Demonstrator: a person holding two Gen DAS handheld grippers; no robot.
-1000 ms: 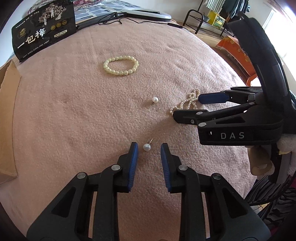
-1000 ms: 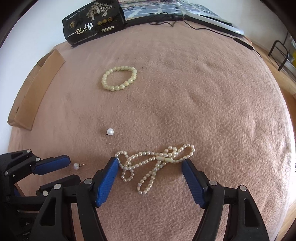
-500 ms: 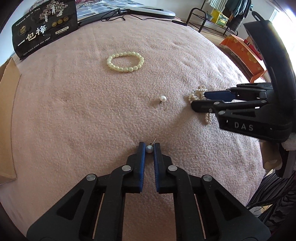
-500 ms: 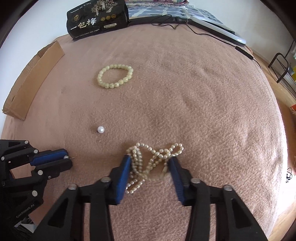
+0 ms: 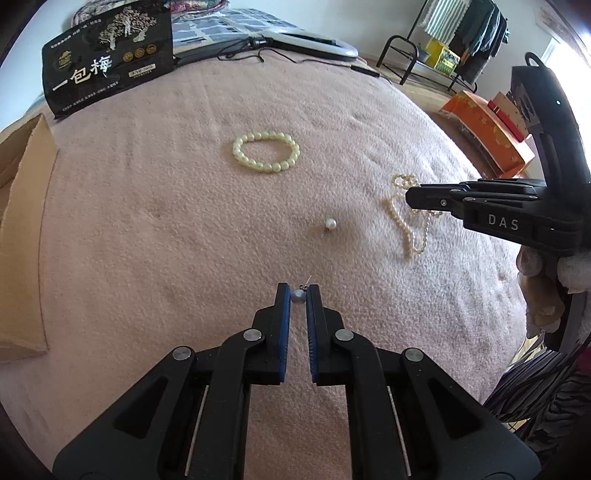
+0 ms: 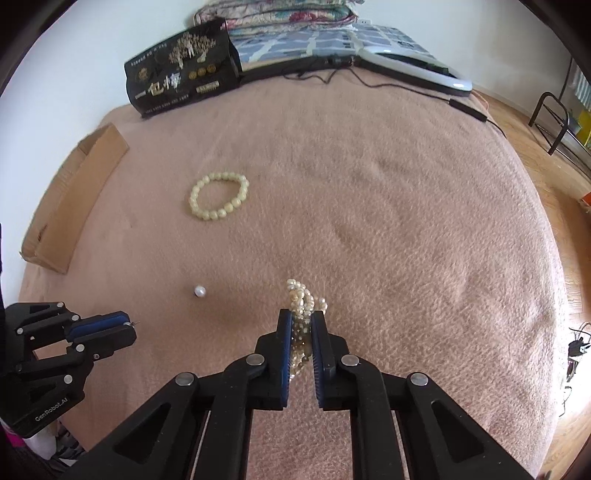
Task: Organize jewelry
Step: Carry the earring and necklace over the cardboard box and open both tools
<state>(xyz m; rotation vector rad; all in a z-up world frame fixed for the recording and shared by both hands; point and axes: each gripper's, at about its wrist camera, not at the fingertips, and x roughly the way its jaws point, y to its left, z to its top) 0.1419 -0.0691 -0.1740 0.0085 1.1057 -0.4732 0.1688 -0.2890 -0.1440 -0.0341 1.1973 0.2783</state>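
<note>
A pearl earring (image 5: 297,296) is pinched in the left gripper (image 5: 297,295), and a bunched pearl necklace (image 6: 301,301) is clamped in the right gripper (image 6: 300,319), whose fingers just closed on it, near the pink blanket (image 5: 147,240). A second earring (image 5: 330,223) and a bead bracelet (image 5: 266,151) lie farther off. This looks like the pick-up step; next, both pieces likely need lifting and carrying to storage.

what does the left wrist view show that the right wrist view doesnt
Only the left wrist view: the pearl earring pinched between the left tool's pads, the necklace's loose strands draped on the blanket, and an orange box on the floor.

Only the right wrist view: the pearl necklace bunched inside the right tool, and folded quilts by the wall.

Both: the bead bracelet, the loose pearl earring, the black bag, the cardboard and the pink blanket.
</note>
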